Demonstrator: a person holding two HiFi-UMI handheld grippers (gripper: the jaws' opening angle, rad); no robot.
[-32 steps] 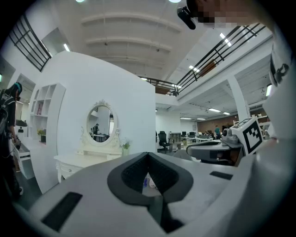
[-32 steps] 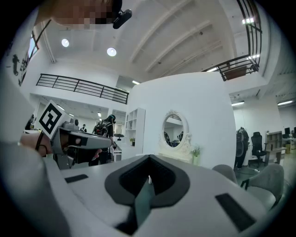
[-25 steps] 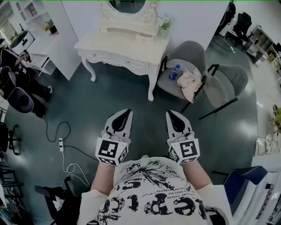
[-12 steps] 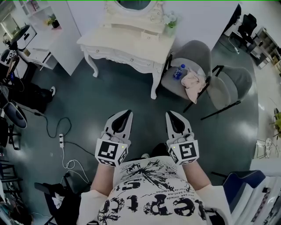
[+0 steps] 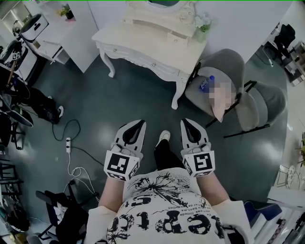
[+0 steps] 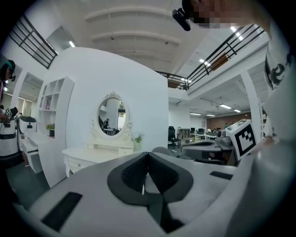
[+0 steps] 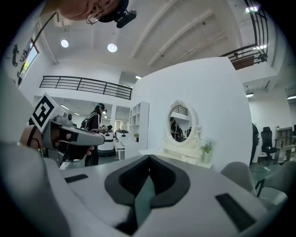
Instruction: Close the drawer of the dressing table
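Facing dressing table (image 5: 157, 40), mirror (image 5: 164, 2) cut off, drawer fronts (image 5: 143, 58) indistinct.

the desk (image 5: 143, 45) looks like smooth cream-painted wood. the dark floor (image 5: 119, 102) is polished and glossy, mirroring ceiling lights, and the chair (image 5: 224, 62) wears matt grey cloth.

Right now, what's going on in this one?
A person stands on the floor facing a white dressing table, holding a gripper in each hand at waist height. The left gripper and right gripper are both shut and empty. One foot is out in front, toward the table. Nothing touches the table yet. A small drawer on its upper shelf looks slightly pulled out. A grey chair stands beside it.
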